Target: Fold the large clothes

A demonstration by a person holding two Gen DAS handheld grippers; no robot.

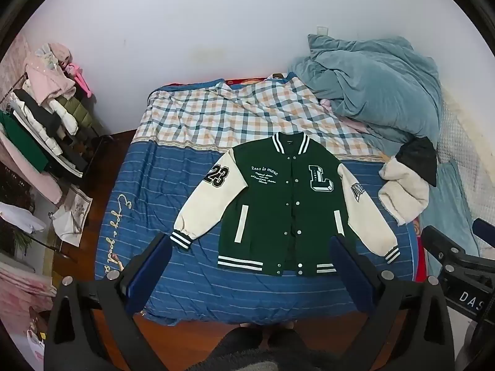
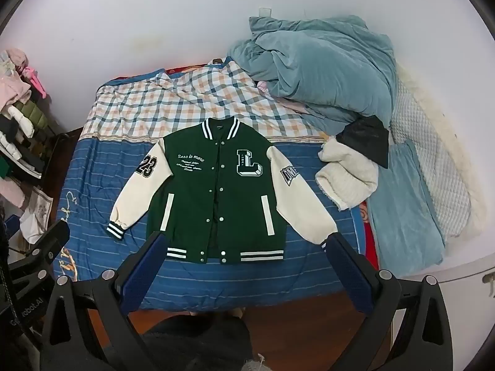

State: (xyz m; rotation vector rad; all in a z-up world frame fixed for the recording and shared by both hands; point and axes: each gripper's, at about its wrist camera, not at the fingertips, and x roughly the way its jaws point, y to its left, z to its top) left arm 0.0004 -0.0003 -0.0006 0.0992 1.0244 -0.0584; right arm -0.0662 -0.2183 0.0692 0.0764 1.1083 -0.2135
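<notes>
A green varsity jacket [image 1: 287,207] with cream sleeves lies flat and face up on the blue striped bed cover [image 1: 185,278], snaps shut, sleeves spread down and outward. It also shows in the right wrist view [image 2: 216,191]. My left gripper [image 1: 250,241] is open and empty, held above the bed's near edge in front of the jacket's hem. My right gripper [image 2: 246,238] is open and empty too, at about the same height, its right finger [image 2: 346,266] covering the cuff of the jacket's right-hand sleeve. Neither touches the jacket.
A heap of teal blankets [image 1: 377,89] fills the bed's far right corner. A cream fleece garment [image 1: 405,194] with a black piece [image 1: 420,157] on it lies right of the jacket. A checked sheet [image 1: 235,117] covers the far half. A clothes rack [image 1: 40,117] stands left on the wooden floor.
</notes>
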